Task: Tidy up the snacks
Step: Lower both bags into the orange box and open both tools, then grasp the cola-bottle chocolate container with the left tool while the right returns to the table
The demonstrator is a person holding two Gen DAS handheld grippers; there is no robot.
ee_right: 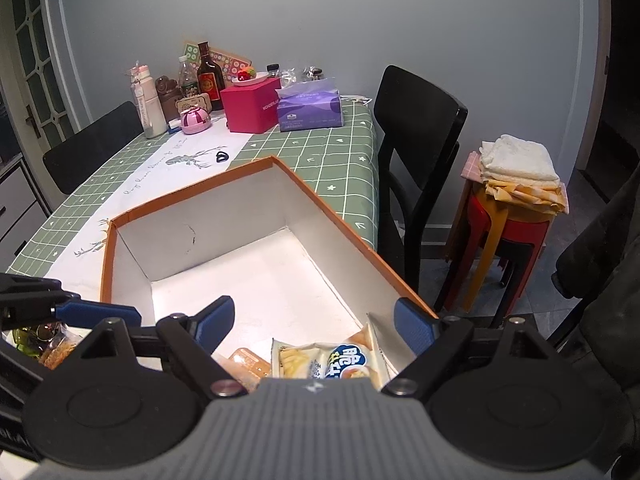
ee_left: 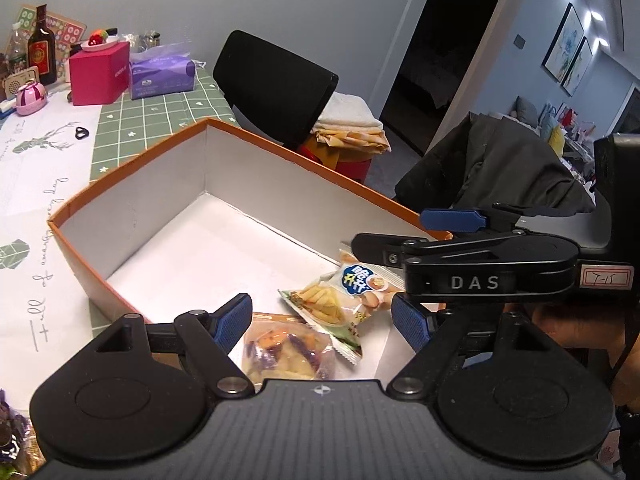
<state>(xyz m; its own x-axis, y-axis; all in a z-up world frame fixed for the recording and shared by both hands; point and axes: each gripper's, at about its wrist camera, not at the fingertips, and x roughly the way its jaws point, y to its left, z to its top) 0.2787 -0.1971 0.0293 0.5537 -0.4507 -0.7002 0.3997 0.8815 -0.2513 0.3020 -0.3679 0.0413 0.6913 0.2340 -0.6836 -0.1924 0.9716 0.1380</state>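
Observation:
An orange-rimmed cardboard box (ee_left: 132, 160) with a white inside stands on the table. Three snack packets lie in its near corner: a clear bag of purple and orange chips (ee_left: 288, 350), a green-edged fries packet (ee_left: 326, 312) and a blue-labelled packet (ee_left: 368, 280). My left gripper (ee_left: 322, 322) hangs open just above them, its pads touching none. My right gripper (ee_right: 316, 322) is also open over the same corner, above the blue-labelled packet (ee_right: 352, 360) and the fries packet (ee_right: 296, 360). In the left wrist view the right gripper (ee_left: 412, 232) reaches in from the right.
More snack packets (ee_right: 52, 344) lie outside the box on the left. At the far end of the green checked tablecloth (ee_right: 320, 152) stand a pink box (ee_right: 252, 108), a tissue pack (ee_right: 310, 108) and bottles. A black chair (ee_right: 416, 120) and a stool with towels (ee_right: 516, 160) stand to the right.

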